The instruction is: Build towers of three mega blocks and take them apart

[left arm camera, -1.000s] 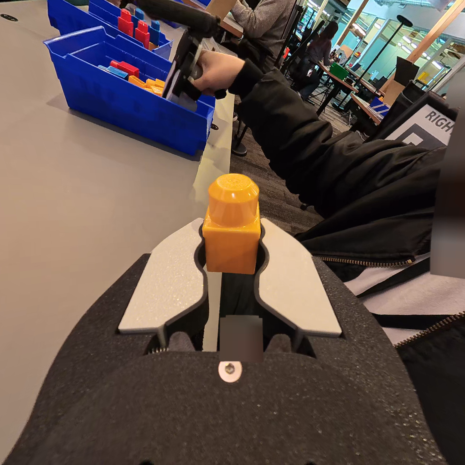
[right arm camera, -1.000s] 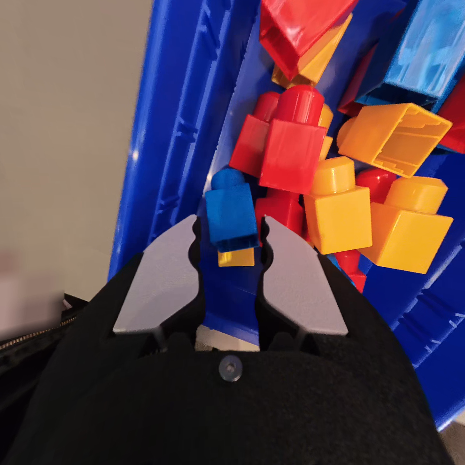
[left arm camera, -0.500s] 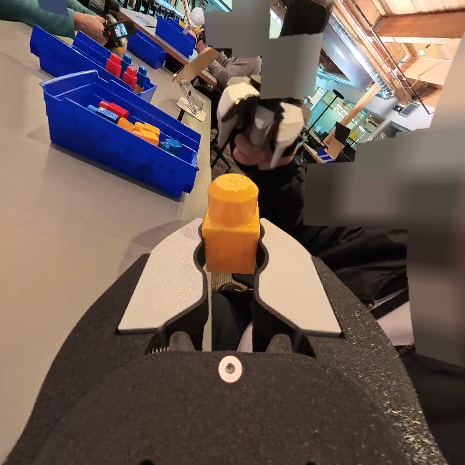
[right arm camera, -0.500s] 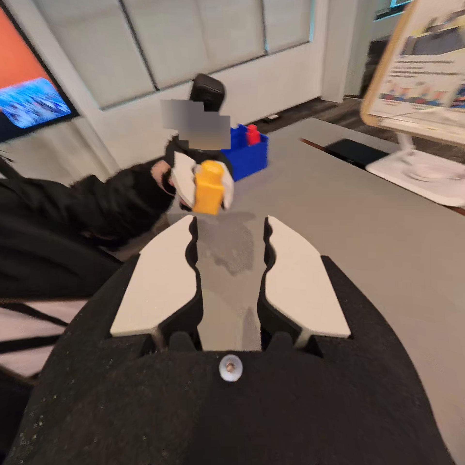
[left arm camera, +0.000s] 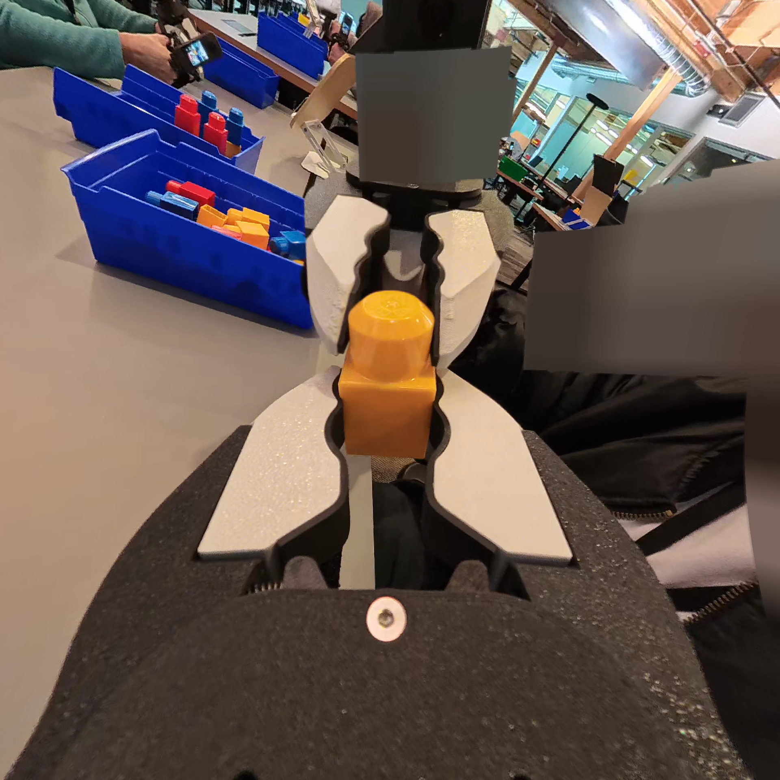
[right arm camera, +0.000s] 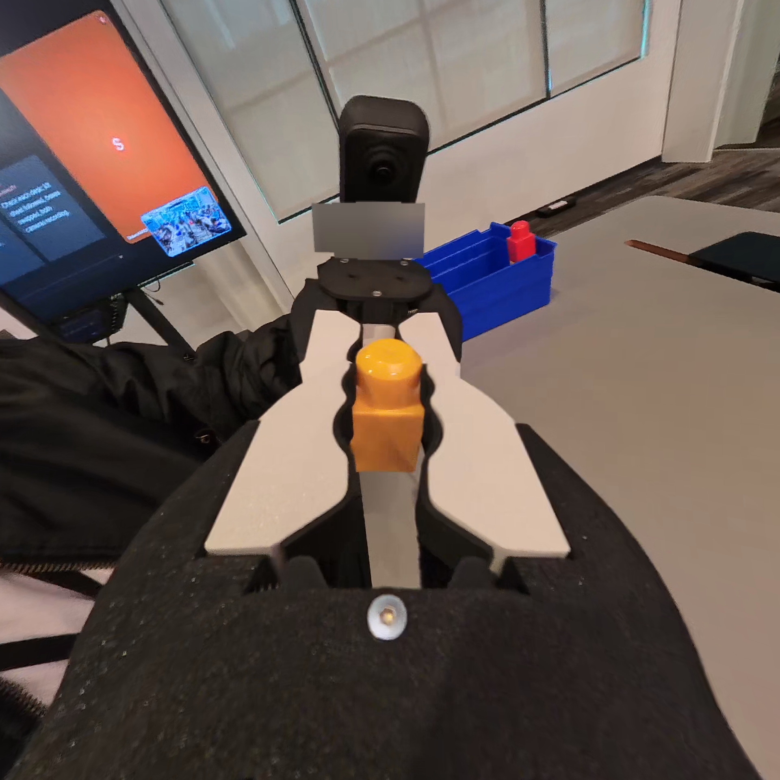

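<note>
Left gripper [left arm camera: 386, 415] clamped on orange block [left arm camera: 386, 405], right gripper [left arm camera: 390, 320] agape around its stud (clearer from left wrist).

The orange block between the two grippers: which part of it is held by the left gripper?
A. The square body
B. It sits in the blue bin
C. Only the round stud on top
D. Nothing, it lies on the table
A: in the left wrist view the left gripper is shut on the square body of the orange block, while the right gripper comes from the opposite side with its fingers around the round stud.
</note>
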